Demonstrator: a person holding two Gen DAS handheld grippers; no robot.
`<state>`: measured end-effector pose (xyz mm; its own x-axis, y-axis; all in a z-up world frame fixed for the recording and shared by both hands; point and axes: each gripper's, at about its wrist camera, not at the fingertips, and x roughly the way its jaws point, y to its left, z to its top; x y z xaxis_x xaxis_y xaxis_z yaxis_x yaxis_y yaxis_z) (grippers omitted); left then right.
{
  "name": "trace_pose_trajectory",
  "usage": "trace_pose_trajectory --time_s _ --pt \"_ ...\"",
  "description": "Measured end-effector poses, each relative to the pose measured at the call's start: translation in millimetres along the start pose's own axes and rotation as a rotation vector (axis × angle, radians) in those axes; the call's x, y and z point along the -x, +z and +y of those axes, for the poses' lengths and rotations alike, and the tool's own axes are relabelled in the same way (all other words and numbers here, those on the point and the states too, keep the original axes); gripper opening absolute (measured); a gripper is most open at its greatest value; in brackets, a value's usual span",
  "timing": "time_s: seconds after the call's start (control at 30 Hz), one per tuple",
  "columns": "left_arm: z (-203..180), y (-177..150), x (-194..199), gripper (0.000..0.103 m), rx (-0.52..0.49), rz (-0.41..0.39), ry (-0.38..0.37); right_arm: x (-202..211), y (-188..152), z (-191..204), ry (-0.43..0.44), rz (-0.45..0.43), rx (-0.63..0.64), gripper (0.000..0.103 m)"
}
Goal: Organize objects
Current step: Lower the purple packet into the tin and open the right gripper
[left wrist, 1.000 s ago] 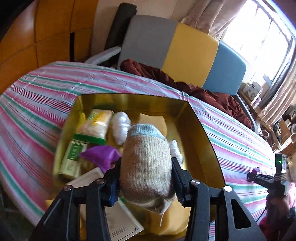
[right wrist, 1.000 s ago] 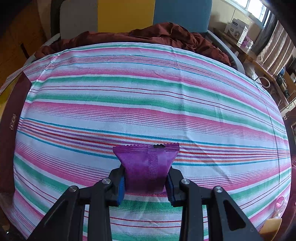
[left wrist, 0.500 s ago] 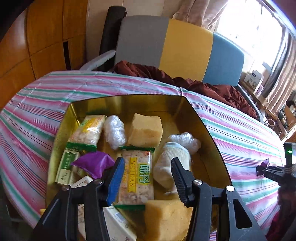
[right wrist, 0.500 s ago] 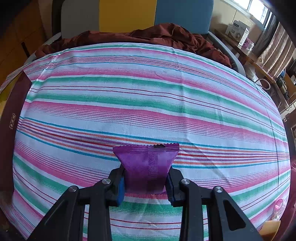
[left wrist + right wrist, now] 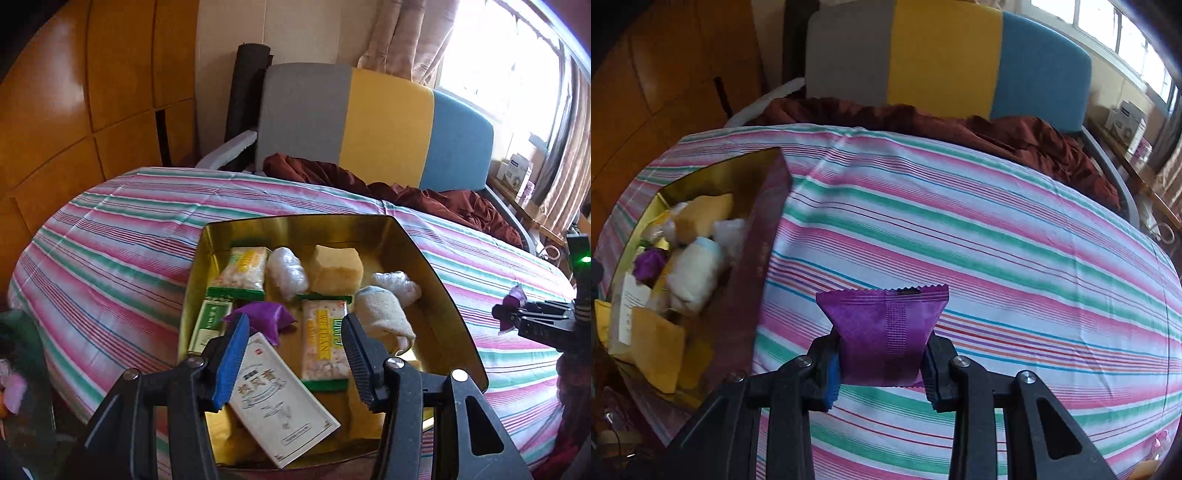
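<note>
**Sock dropped in box; purple packet up next**

Left wrist view: left tongs (image 5: 293, 345) now released, nothing between the pads. A second ago they were clenched on the rolled sock (image 5: 382, 314); it now lies in the gold box (image 5: 295, 227), right of frame centre, touching a clear-wrapped bundle (image 5: 397, 286). Tongs have since pulled back and up, so the whole box shows. Also inside: two cracker packs (image 5: 325, 338), a sponge block (image 5: 336, 266), a purple sachet (image 5: 264, 317), a white carton (image 5: 280, 406) at lower centre. So that placement looks done and this hand is free for the next item. Right tongs visible at the right edge, holding a purple scrap.

Right wrist view: right tongs (image 5: 882, 363) clenched on the purple packet (image 5: 882, 332), low centre of frame, grip unchanged. View has swung: the box, earlier a sliver at the left edge, now fills the left side. My read: packet is headed for the box next.

Surface: bed with pink, green and white striped sheet (image 5: 979, 236), smooth, nothing else loose on it in frame. Room: maroon blanket (image 5: 923, 122) along the top of the bed, grey-yellow-blue headboard (image 5: 369, 122) behind, wood panelling upper left, bright window and curtains upper right.
</note>
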<state>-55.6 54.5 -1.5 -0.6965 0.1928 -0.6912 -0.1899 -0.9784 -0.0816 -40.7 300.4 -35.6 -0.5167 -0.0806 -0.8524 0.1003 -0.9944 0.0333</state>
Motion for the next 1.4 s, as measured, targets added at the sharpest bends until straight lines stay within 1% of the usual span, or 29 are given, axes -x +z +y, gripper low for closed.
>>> trace_pose_trajectory --time_s 0.1,0.2,0.33,0.43,0.57,0.73,0.87,0.93,1.03,1.07,1.1,1.17,1.23,1.4 --pt "8 -3 5 0.053 0.011 -0.006 0.004 9 12 35 0.052 -0.026 0.038 0.034" --pt "16 -6 10 0.053 0.030 -0.010 0.008 12 25 61 0.091 -0.037 0.064 0.034" --pt "25 -8 13 0.053 0.050 -0.011 0.013 4 45 91 0.130 -0.036 0.103 0.034" --pt "34 -10 16 0.053 0.073 -0.015 0.020 -3 58 106 0.149 -0.036 0.124 0.034" --pt "46 -12 15 0.053 0.104 -0.014 0.028 -22 78 120 0.172 -0.013 0.118 0.034" --pt "54 -15 11 0.053 0.128 -0.001 0.032 -52 94 132 0.161 0.035 0.112 0.035" --pt "56 -16 10 0.053 0.131 0.006 0.035 -80 99 139 0.102 0.073 0.120 0.037" --pt "57 -15 9 0.053 0.132 0.004 0.039 -85 99 140 0.091 0.078 0.124 0.038" --pt "57 -15 10 0.058 0.137 0.000 0.049 -85 98 140 0.090 0.075 0.134 0.039" --pt "57 -15 10 0.059 0.138 -0.001 0.051 -85 98 140 0.091 0.079 0.137 0.041" --pt "57 -15 10 0.060 0.138 -0.003 0.053 -84 97 139 0.095 0.082 0.137 0.045" --pt "56 -15 10 0.060 0.137 -0.003 0.057 -81 97 139 0.093 0.077 0.131 0.050" --pt "55 -14 11 0.060 0.136 -0.006 0.059 -77 95 139 0.092 0.068 0.127 0.052" --pt "53 -14 15 0.063 0.132 -0.015 0.069 -68 91 138 0.092 0.053 0.108 0.066"
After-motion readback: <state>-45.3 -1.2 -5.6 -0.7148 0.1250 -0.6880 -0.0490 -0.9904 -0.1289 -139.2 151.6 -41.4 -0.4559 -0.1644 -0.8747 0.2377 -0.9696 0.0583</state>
